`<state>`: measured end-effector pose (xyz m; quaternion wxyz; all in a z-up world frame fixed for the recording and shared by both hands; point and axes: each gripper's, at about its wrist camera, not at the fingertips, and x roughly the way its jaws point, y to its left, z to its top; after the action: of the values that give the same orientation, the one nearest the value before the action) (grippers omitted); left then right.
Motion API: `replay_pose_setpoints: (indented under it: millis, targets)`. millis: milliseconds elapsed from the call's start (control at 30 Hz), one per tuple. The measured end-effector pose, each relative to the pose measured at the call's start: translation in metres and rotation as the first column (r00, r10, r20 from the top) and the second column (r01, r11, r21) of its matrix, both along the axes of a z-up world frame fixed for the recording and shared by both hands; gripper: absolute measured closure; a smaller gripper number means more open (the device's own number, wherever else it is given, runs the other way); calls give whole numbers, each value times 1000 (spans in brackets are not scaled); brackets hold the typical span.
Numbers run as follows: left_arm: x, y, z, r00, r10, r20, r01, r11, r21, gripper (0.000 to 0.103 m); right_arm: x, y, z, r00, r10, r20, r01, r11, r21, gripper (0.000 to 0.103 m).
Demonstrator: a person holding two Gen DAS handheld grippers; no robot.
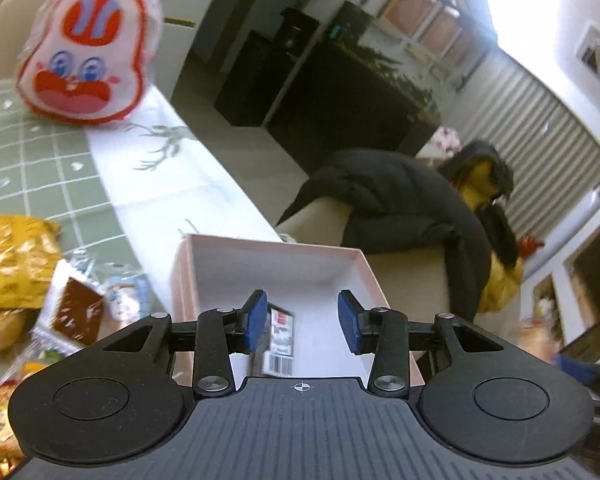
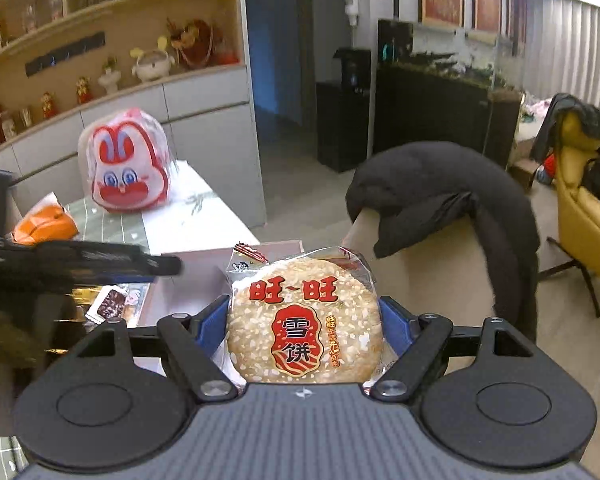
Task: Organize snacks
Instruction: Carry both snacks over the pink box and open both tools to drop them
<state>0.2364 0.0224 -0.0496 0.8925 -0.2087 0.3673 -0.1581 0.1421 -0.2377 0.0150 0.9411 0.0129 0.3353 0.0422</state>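
At the far left, a heap of loose snack packets point(image 1: 24, 280) lies unsorted on the green checked cloth point(image 1: 40, 168), so most of the job looks undone. Right of it the pink box point(image 1: 268, 256) holds at least one dark packet point(image 1: 280, 340). The left gripper point(image 1: 302, 322) hangs over the box, fingers partly apart and empty. The right gripper point(image 2: 304, 320) clamps a round rice cracker pack point(image 2: 304, 320), near the box but not yet in it

A blurred dark shape point(image 2: 80, 264) hides the snack pile's point(image 2: 112, 300) left side.
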Motion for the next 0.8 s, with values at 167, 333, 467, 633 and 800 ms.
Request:
replay_pose_setpoints:
  millis: [167, 333, 467, 633, 800]
  targets:
    - [-35, 46, -9, 995, 101, -17, -101, 995, -20, 60, 47, 20, -36, 994, 8, -106, -5, 1000, 27, 25]
    - [-72, 96, -20, 972, 232, -40, -232, 973, -9, 60, 93, 31, -63, 988, 82, -131, -55, 978, 200, 23]
    - [-85, 138, -32, 929, 362, -81, -360, 932, 39, 60, 117, 50, -76, 984, 56, -166, -34, 991, 132, 23]
    - [-98, 168, -50, 894, 421, -155, -415, 907, 66, 60, 121, 76, -76, 985, 91, -144, -78, 993, 93, 23]
    - [-113, 164, -58, 915, 368, -166, -357, 929, 95, 60, 107, 136, -77, 943, 295, -155, -280, 954, 110, 23]
